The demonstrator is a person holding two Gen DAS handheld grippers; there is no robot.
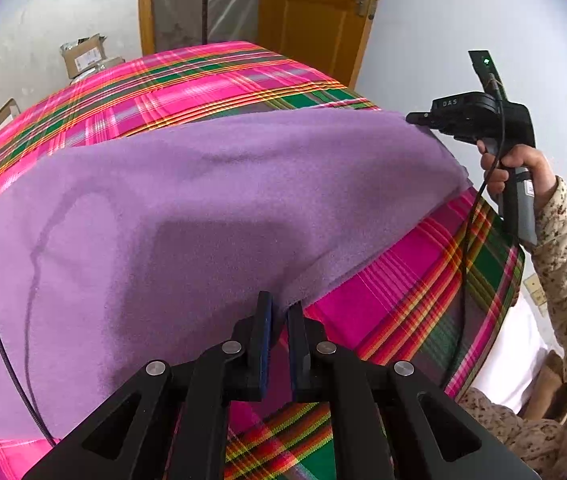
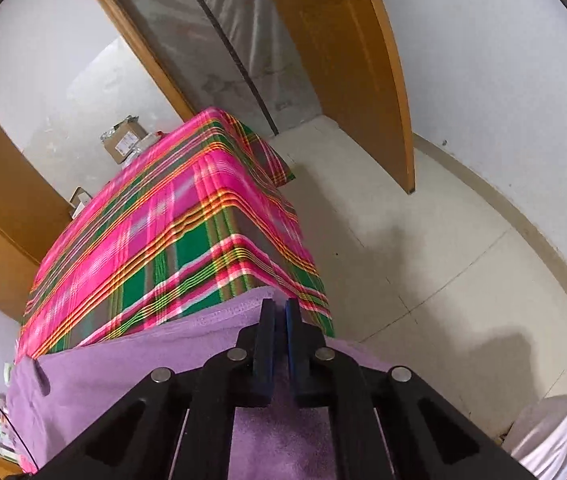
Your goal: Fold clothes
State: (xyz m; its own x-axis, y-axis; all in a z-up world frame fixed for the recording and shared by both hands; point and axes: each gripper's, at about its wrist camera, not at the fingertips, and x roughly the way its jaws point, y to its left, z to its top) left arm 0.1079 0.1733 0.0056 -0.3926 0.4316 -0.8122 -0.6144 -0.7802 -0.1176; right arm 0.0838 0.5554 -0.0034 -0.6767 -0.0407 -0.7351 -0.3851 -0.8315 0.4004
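The cloth lies spread on the near part of the covered table, with bare table cover showing beyond it and off to its right. The left gripper sits at the cloth's near edge, the right gripper at its far right corner. Boxes sit behind the table's far left side, and a door stands behind on the right.

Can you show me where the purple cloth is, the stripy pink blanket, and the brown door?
purple cloth [image 1: 187, 208]: left wrist view, its flat middle.
stripy pink blanket [image 2: 155, 240]: right wrist view, its top surface.
brown door [image 2: 347, 80]: right wrist view, its wooden face.
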